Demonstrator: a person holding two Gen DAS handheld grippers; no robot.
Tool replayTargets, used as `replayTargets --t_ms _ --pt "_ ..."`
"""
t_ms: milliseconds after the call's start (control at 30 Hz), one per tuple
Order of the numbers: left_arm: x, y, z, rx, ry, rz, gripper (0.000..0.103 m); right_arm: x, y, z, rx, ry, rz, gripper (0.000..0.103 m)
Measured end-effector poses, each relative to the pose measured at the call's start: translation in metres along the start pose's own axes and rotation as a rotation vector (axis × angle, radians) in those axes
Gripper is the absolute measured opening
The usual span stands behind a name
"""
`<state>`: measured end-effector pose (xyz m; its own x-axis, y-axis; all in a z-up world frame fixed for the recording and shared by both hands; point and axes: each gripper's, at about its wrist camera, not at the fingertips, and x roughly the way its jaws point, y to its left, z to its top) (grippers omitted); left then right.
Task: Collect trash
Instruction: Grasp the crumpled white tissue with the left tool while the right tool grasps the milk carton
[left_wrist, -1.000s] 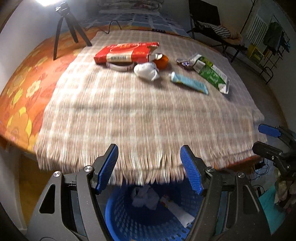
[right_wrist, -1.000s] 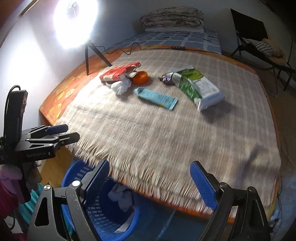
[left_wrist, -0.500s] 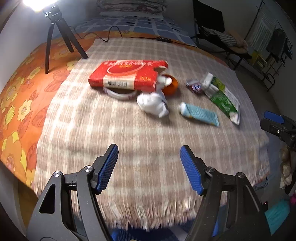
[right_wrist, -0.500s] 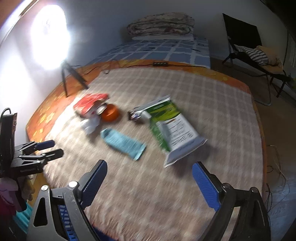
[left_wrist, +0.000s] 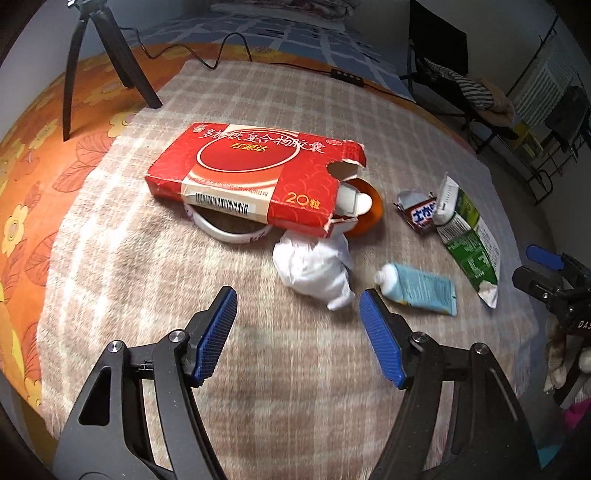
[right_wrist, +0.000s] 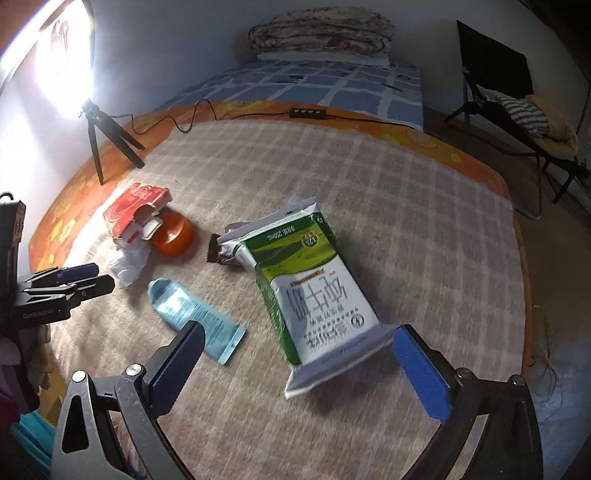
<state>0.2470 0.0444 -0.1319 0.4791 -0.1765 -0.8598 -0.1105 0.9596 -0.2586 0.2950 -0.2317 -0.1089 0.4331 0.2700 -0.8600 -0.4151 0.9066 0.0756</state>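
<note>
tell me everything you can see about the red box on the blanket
The red box is a flat cardboard carton printed with white Chinese characters, a red oval, a barcode and "20". It lies on the checked blanket, propped over a white ring. Its right end is torn open, showing a white item inside. That end overlaps an orange round container, and a crumpled white tissue sits against its near corner. Neither gripper touches it.

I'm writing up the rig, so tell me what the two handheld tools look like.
Both match. The left tool and right tool each have a black, angular frame with triangular cutouts and silver pivot bolts. Each carries two flat fingers faced with ribbed blue pads. The right tool's body shows small white lettering, too blurred to read. No cables or sleeves are visible.
</note>
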Motion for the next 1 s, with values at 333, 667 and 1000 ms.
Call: replayTargets --t_ms 333,667,1000 --pt "0.02 0.0 0.012 0.0 0.02 -0.01 0.051 0.036 0.006 0.024 -0.122 0.068 -0.033 0.103" --pt "0.029 -0.007 0.017 0.021 0.022 -0.033 0.032 0.058 -0.009 0.031 -0.056 0.112 0.001 0.103" --pt "0.019 -0.009 0.01 0.041 0.011 -0.035 0.026 0.063 -0.002 0.024 -0.061 0.13 0.035 0.08"
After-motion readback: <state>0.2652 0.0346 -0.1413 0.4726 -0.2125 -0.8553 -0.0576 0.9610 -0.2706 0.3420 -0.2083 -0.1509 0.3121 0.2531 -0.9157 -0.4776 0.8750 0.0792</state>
